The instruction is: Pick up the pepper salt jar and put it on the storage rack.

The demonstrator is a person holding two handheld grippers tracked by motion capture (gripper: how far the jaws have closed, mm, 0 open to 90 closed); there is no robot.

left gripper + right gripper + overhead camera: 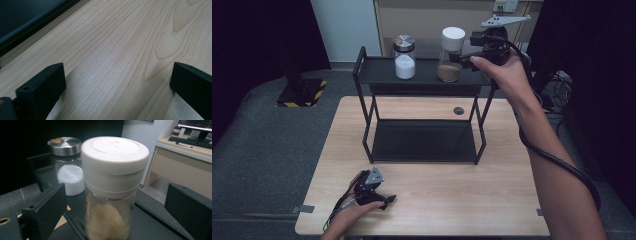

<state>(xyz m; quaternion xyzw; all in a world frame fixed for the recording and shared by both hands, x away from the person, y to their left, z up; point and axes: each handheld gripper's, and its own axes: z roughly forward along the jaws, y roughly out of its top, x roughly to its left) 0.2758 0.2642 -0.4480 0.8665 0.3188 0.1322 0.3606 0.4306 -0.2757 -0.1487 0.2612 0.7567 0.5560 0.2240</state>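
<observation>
- Two jars are standing on the top shelf of the black metal two-tier rack (422, 75), upper centre of the high view.
- The white-capped glass jar of brown powder (113, 192) is resting upright on that shelf, apparently set there for storage.
- The right gripper (117, 202) is straddling it, jaws spread wide and clear of the glass on both sides.
- The steel-lidded glass jar of white powder (404, 57) is sitting well left of it.
- The left gripper (117, 80) is idling, jaws wide and empty, over the pale wooden table (437, 200), lower left.
</observation>
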